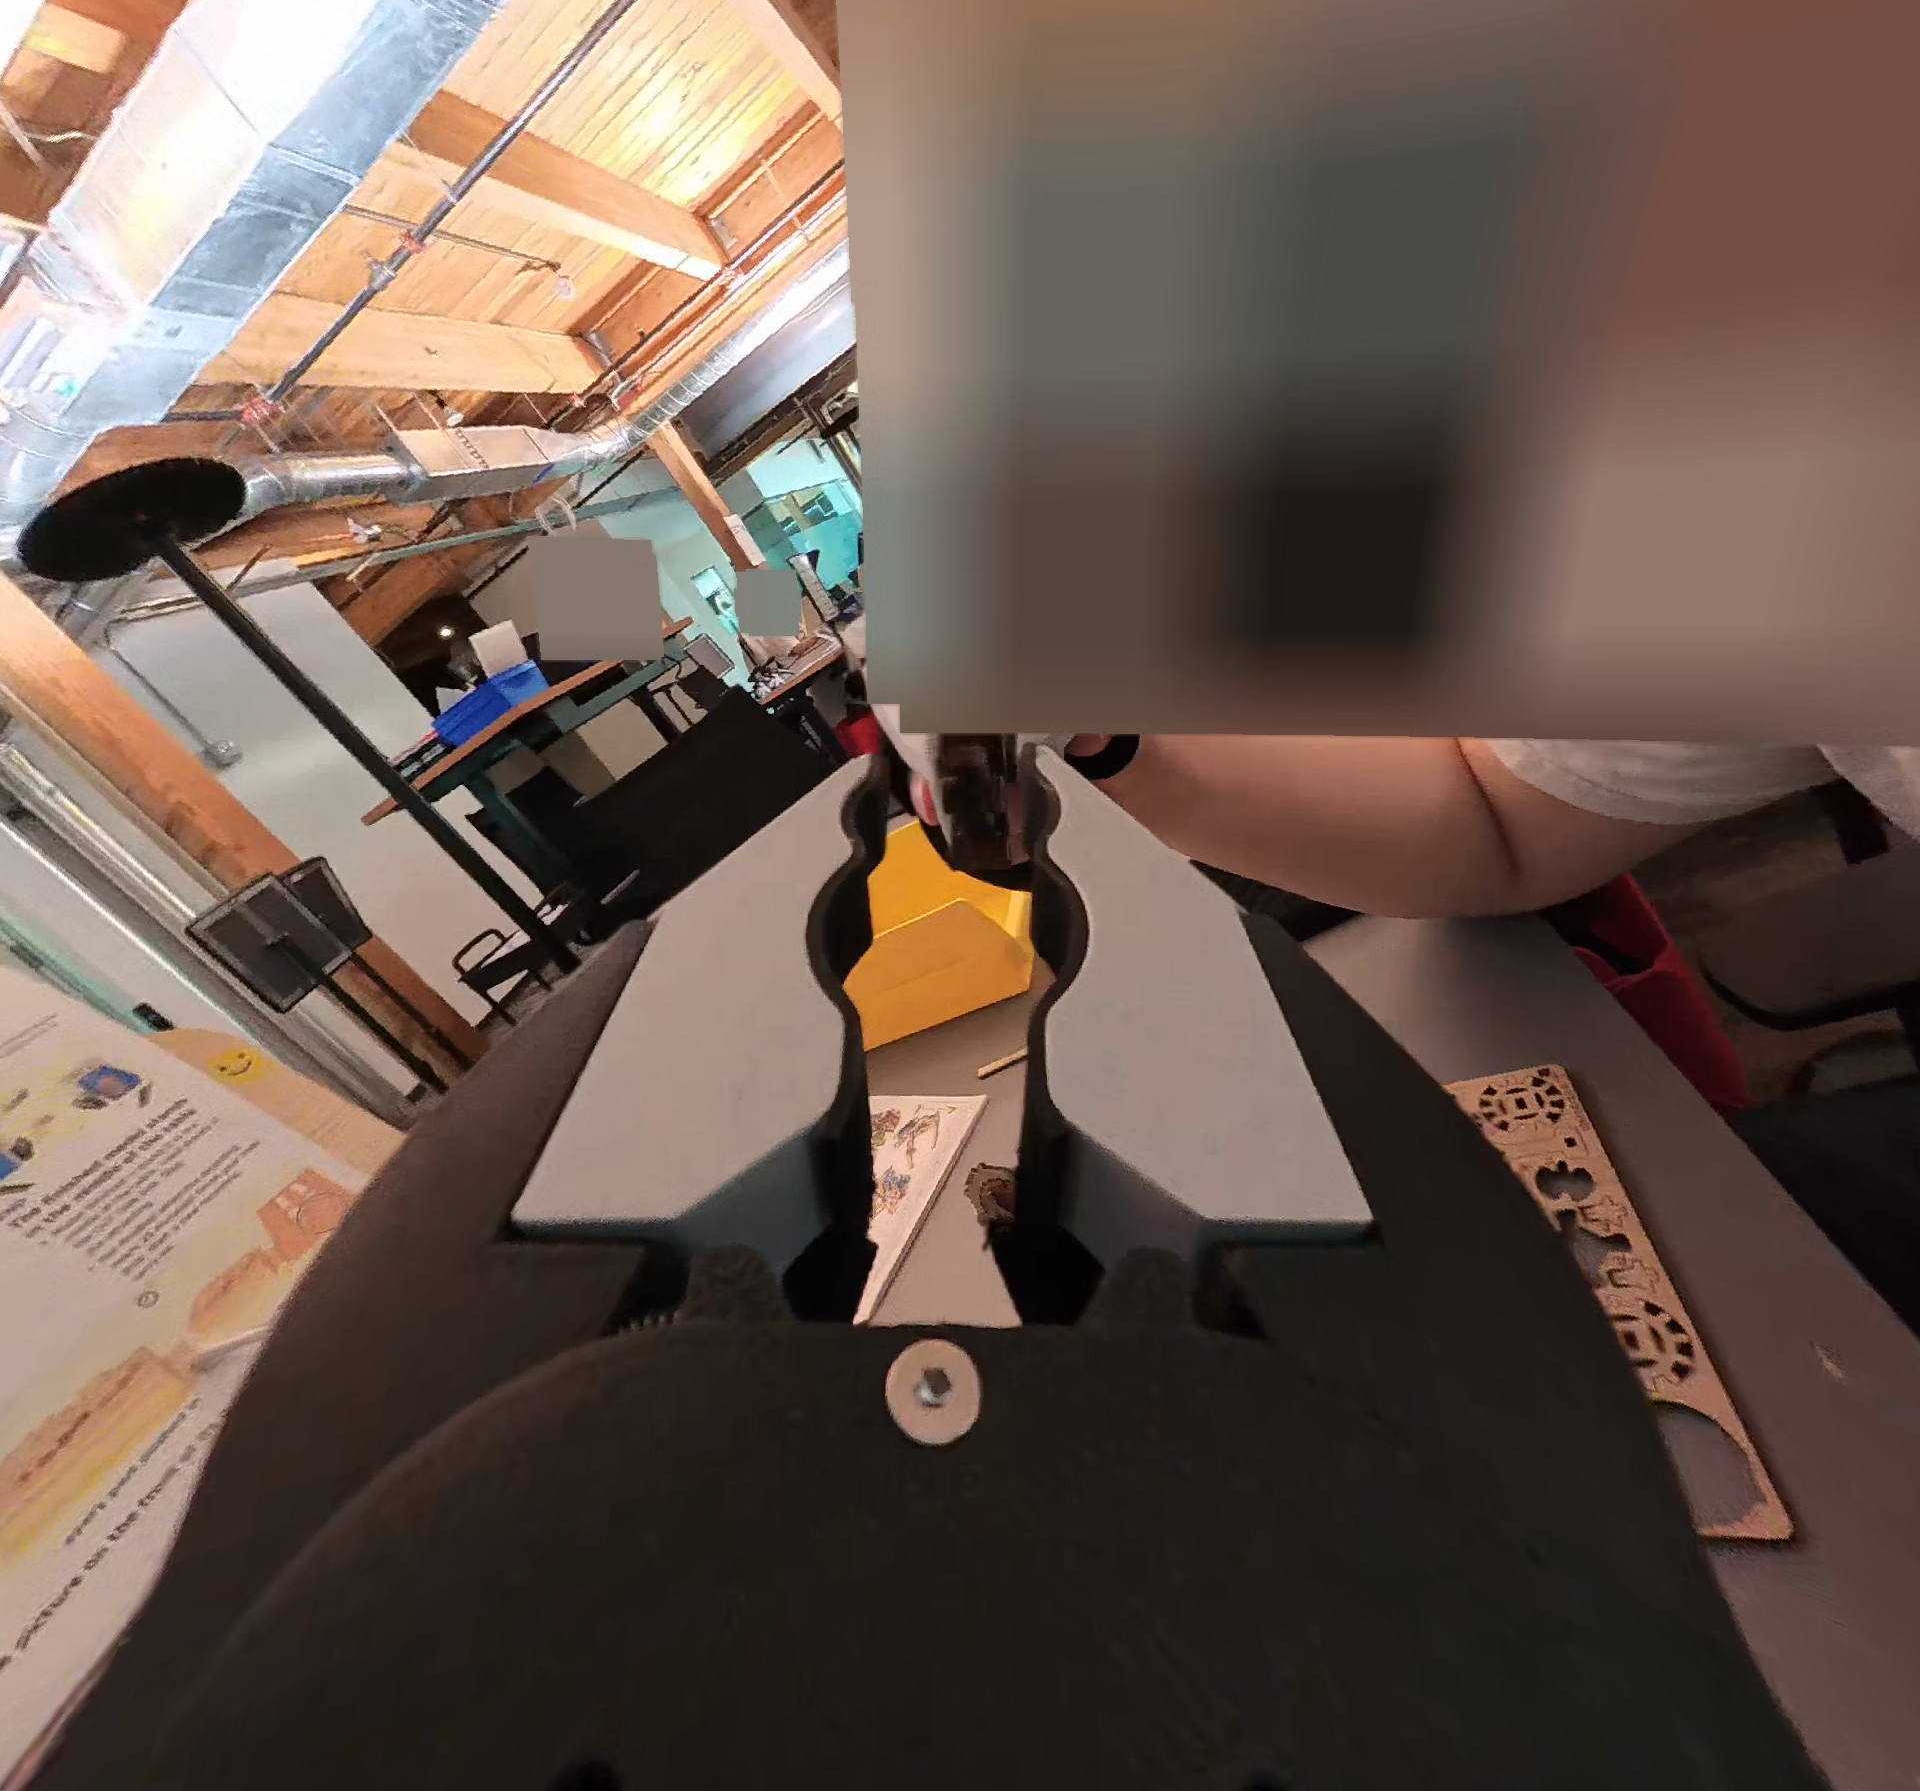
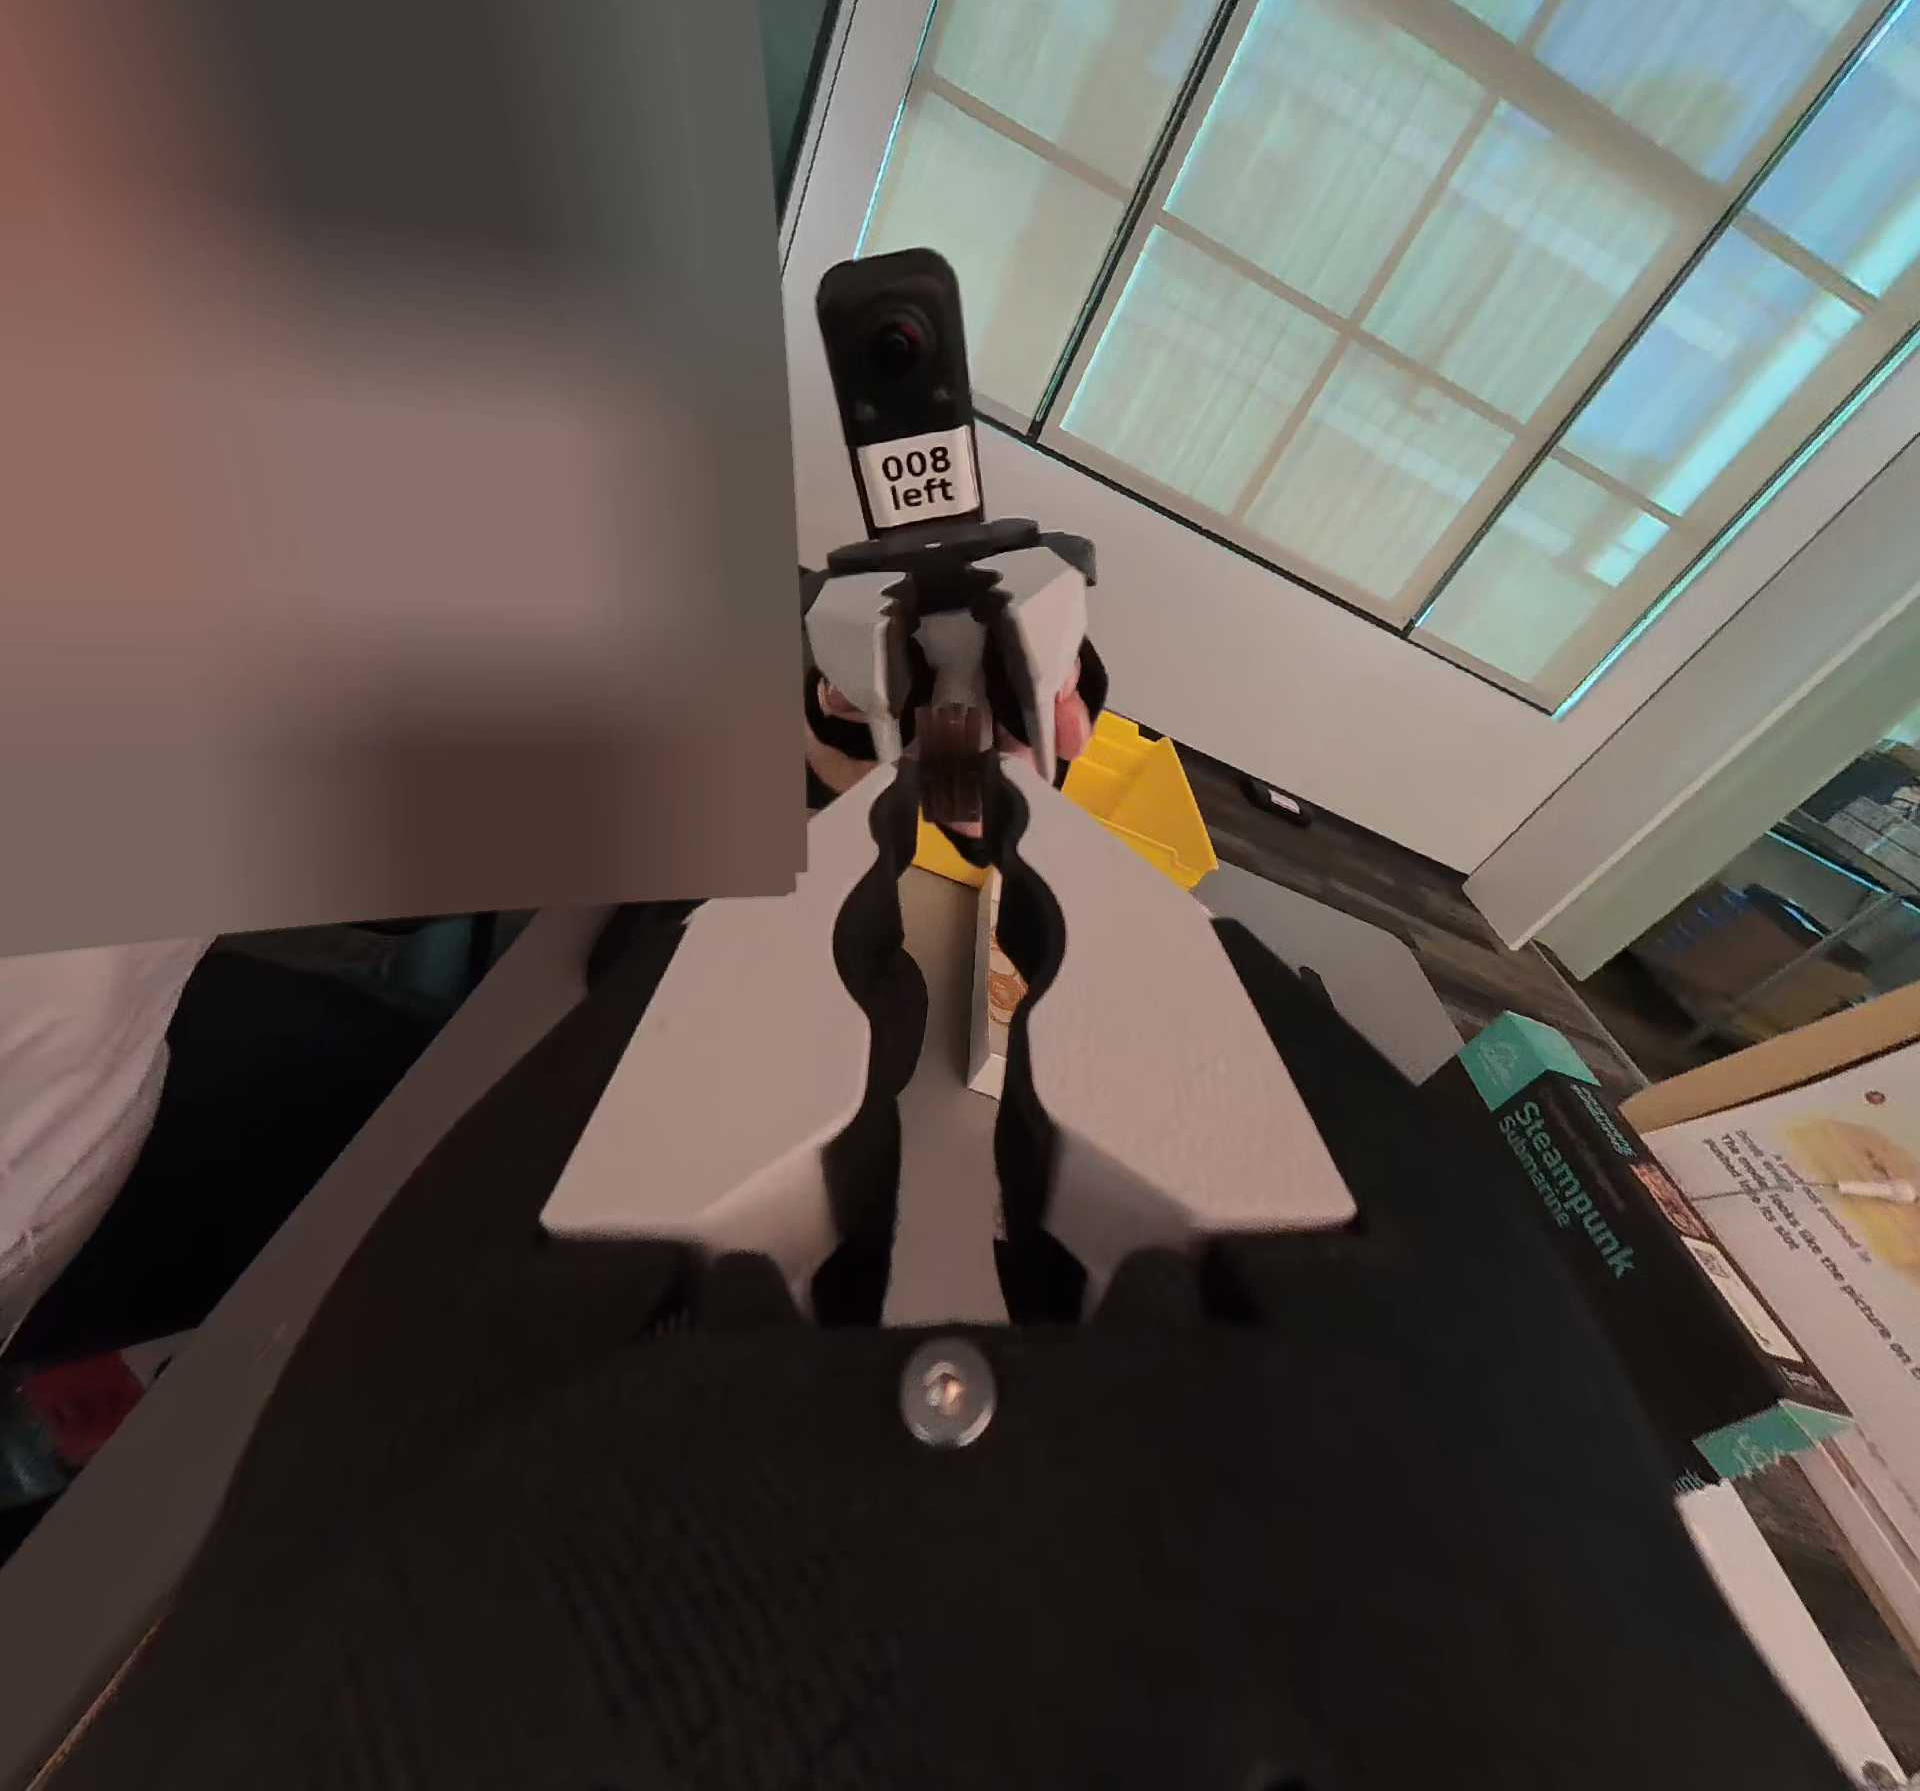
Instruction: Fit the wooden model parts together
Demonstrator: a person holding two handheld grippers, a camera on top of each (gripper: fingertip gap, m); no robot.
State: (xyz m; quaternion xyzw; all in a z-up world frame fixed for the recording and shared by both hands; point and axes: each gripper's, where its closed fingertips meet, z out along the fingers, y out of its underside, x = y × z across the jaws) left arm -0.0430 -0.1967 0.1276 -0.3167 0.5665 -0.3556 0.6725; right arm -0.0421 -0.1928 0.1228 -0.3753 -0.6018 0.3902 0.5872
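Note:
My left gripper (image 1: 961, 785) is shut on a small dark brown wooden part (image 1: 977, 811), held up above the grey table (image 1: 1382, 1003). My right gripper (image 2: 951, 801) meets it tip to tip and is shut on a dark wooden part (image 2: 948, 759) as well. In the right wrist view the left gripper (image 2: 945, 692) faces me with its camera on top. I cannot tell whether the two hold one joined piece or two pieces pressed together. A laser-cut wooden parts sheet (image 1: 1600, 1274) lies on the table at the right.
A yellow bin (image 1: 935, 952) stands behind the grippers; it also shows in the right wrist view (image 2: 1143, 816). A printed leaflet (image 1: 920, 1170), a small gear part (image 1: 992, 1196) and a short stick (image 1: 1003, 1064) lie below. A kit box (image 2: 1579, 1211) and an instruction sheet (image 1: 114, 1222) flank the table. A person's arm (image 1: 1351, 827) is close. My two grippers' fingertips are within a few centimetres of each other.

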